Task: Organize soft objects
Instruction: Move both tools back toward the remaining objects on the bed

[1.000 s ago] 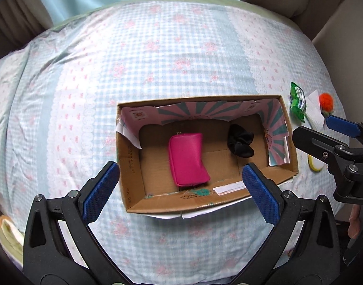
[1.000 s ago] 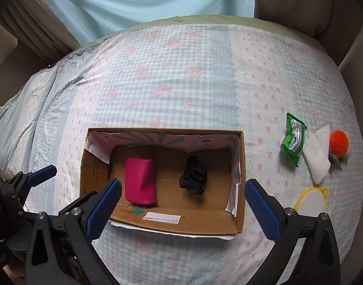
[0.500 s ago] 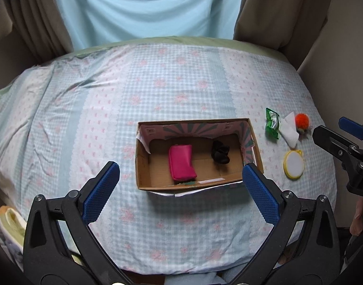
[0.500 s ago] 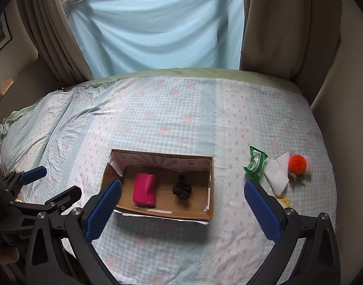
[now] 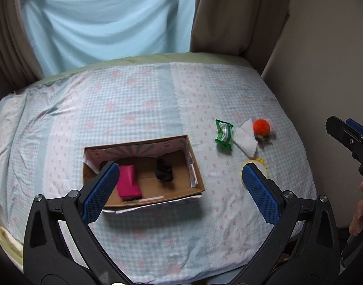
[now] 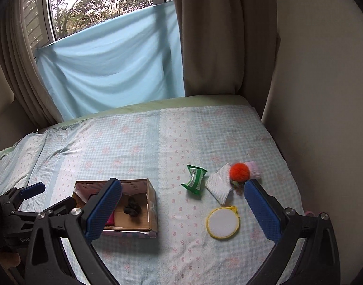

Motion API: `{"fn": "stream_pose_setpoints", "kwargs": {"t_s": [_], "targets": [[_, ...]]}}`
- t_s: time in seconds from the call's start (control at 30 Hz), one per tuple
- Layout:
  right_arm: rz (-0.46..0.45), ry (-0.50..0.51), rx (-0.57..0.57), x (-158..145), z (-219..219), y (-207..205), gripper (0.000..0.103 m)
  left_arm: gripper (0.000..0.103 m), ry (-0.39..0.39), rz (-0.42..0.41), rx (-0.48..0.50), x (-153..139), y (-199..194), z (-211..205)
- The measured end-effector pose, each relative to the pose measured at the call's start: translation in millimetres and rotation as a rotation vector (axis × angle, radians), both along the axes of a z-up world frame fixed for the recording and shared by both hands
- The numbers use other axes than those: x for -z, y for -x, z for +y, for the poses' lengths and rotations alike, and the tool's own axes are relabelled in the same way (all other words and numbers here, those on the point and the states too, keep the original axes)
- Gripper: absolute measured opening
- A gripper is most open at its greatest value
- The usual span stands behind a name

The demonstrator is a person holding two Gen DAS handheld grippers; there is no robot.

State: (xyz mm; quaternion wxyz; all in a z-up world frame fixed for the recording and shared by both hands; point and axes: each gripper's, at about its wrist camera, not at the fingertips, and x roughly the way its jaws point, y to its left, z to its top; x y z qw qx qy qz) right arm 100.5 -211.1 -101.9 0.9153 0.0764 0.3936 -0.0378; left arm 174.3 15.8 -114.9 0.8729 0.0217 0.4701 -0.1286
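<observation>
While you hold both tools high over the bed [image 6: 124,142], your left gripper [image 5: 179,187] is spread wide with nothing between its blue pads, and your right gripper [image 6: 181,211] is spread just as wide and equally empty.

Furthest left of the task's things is the cardboard box [image 5: 195,178], which lies below and ahead of the left gripper, with that gripper's left finger overlapping its near left corner in the left wrist view. Its long axis runs left to right across the bed, and its open top faces up. Inside, toward the left end, a pink pouch [image 5: 128,182] lies flat with its long axis running from the near wall to the far wall. To its right, apart from it, sits a crumpled black fabric item [image 5: 164,173].

Right of the box and well apart from it, a green packet [image 6: 194,178] lies on the checked cover, its long axis angled from near left to far right. Just beside it is a folded white cloth [image 6: 218,185], and an orange pompom [image 6: 239,171] rests at that cloth's far right corner, touching a pale pink soft item [image 6: 254,169] behind it. Nearer to you than the cloth, a round white pad with a yellow rim [image 6: 223,223] lies flat, between your right gripper's fingers in the right wrist view.
</observation>
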Motion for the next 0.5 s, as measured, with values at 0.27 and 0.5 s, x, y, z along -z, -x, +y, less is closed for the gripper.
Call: {"fn": "stream_pose_setpoints", "kwargs": {"t_s": [0.27,0.5], "targets": [[0.014,-0.051,0.147,25.6,-81.5,-18.9,0.103,0.103,0.010,0.007,0.040,23.6,-32.0,-82.6],[0.049,-0.106,0.251,74.1,-127.6,-57.8,0.103,0.103,-0.009,0.082,0.081,81.1,-86.1,-142.6]]}}
